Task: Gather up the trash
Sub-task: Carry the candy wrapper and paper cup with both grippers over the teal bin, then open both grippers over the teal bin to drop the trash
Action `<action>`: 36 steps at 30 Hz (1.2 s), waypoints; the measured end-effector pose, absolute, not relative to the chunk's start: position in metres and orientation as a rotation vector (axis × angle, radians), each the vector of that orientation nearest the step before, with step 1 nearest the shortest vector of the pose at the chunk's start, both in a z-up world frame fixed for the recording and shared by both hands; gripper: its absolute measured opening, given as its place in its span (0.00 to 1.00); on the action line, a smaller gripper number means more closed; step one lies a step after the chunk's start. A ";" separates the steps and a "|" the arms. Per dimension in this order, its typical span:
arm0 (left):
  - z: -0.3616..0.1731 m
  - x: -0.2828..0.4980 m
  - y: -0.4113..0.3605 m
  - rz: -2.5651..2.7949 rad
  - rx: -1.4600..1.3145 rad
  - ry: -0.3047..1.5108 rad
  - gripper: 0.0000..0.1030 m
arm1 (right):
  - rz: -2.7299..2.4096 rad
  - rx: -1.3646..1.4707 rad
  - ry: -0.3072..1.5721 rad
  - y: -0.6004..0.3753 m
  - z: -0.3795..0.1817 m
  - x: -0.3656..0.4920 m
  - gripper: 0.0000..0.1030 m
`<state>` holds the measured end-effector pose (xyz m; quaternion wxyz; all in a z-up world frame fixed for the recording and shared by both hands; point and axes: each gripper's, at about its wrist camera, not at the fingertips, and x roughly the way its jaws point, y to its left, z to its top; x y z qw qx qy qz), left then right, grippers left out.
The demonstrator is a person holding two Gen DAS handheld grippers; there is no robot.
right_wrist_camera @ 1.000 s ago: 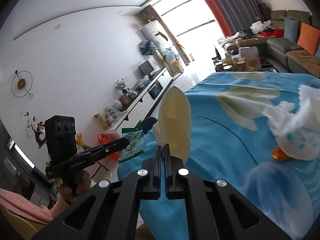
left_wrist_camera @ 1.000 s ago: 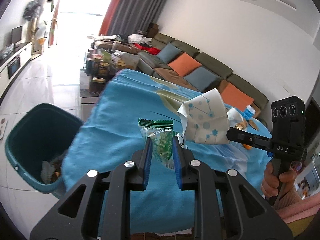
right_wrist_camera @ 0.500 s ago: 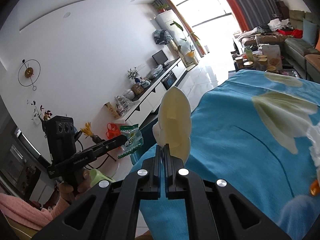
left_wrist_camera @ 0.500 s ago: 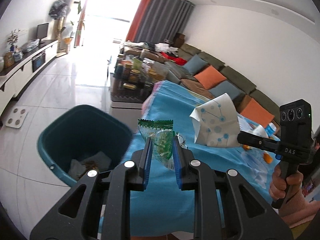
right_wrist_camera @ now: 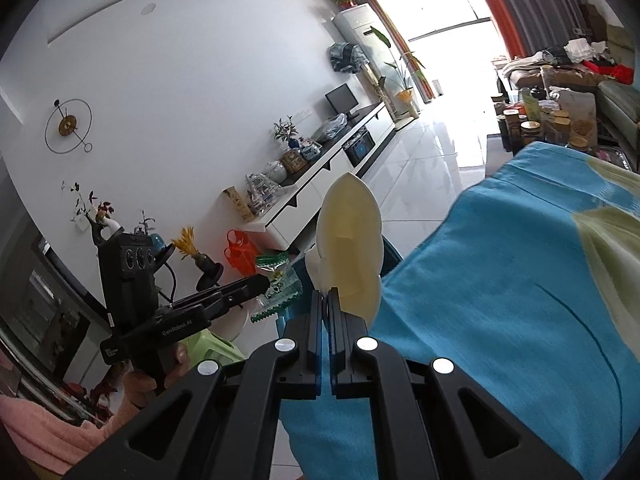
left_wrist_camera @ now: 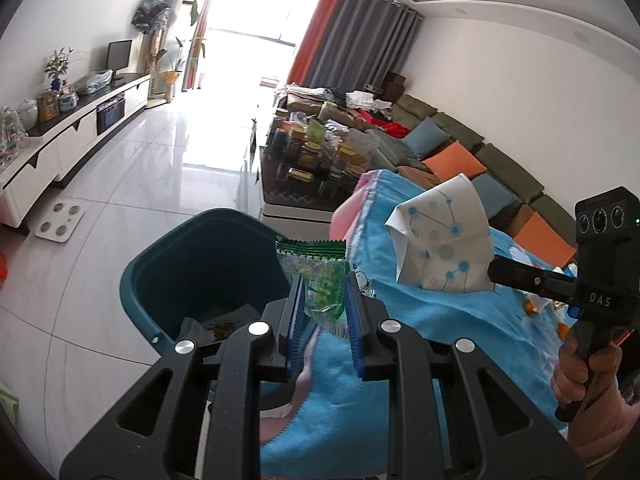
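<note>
Left gripper [left_wrist_camera: 323,296] was closed on a wrapper [left_wrist_camera: 320,276], blue pads pressed against its two sides with the packet's thickness between them. Wrapper's long axis ran along the fingers, crimped green edge pointing away from the camera toward 12 o'clock; body clear with green print, lower end hidden between the pads. It hung in the air over the near rim of the bin [left_wrist_camera: 160,264], at about 2 o'clock from the bin's opening. Bin was teal, standing on the floor just beside the edge of the blue cloth [left_wrist_camera: 440,332]; crumpled scraps lay at its bottom, too dim to identify. Right gripper [right_wrist_camera: 325,300] was nearly fully closed, only a thin slit between the fingers, pinching the bottom edge of a paper [right_wrist_camera: 352,252]. Paper stood upright, long axis toward 12 o'clock, tapering to a rounded tip; pale cream on this side. In the left wrist view the same paper [left_wrist_camera: 440,248] showed white with blue dots and lines, folded, held at 3 o'clock from the wrapper, above the cloth. Right gripper's fingertips were hidden behind the paper in that view.
</note>
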<state>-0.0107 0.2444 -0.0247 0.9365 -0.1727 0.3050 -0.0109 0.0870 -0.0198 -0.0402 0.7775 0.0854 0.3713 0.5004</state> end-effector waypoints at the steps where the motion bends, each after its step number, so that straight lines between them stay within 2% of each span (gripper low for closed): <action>1: -0.025 -0.011 0.246 -0.015 -0.355 0.625 0.20 | 1.087 0.179 0.806 -0.015 -0.040 0.088 0.02; 29: -0.077 0.038 0.284 0.113 -0.432 0.739 0.20 | 1.031 0.074 0.972 0.089 -0.078 0.121 0.02; 36: -0.095 0.054 0.281 0.119 -0.443 0.775 0.21 | 0.999 0.069 0.994 0.097 -0.083 0.125 0.05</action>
